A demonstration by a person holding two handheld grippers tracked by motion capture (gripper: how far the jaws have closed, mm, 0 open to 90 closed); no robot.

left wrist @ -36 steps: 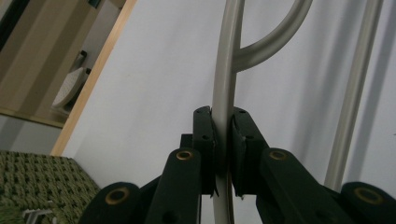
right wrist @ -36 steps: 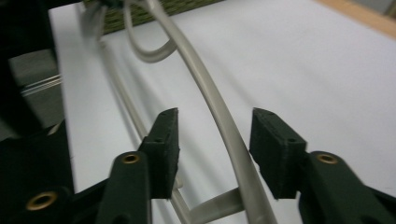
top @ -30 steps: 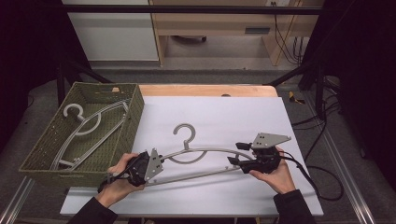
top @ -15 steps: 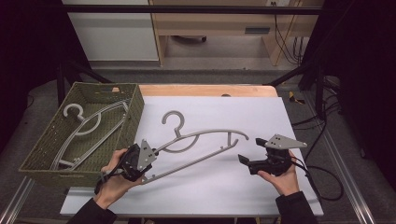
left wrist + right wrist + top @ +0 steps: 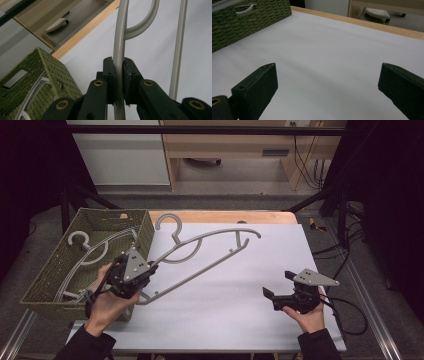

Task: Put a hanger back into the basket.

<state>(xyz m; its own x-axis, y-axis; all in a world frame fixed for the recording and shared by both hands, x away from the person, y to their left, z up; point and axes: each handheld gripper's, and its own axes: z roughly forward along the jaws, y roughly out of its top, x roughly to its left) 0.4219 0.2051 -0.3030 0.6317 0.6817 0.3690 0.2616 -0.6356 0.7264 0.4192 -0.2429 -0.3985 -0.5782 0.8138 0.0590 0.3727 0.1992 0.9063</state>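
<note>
White sheet covers the tabletop, w/ a light wooden edge along the far side and a dark floor w/ pale cabinets beyond. Woven olive-green rectangular basket sits at the tabletop's left edge; inside it lie a few grey plastic hangers, hooks toward the far end.

Left gripper, held in the person's left hand just beside the basket's near-right corner, is clamped tight on the grey plastic coat hanger. In the left gripper view the black pads pinch one of the hanger's arms from both sides, no gap. Hanger slants up and away from the gripper over the sheet: hook end close to the basket's far-right corner, opposite shoulder tip out toward mid-tabletop. Whether its near corner touches the sheet I can't tell.

Right gripper, in the right hand at the near right of the tabletop, well apart from the hanger. Its jaws have just been opening and now stand wide, nothing between them; right gripper view shows bare white sheet betw. the two black jaws, basket wall at upper left
</note>
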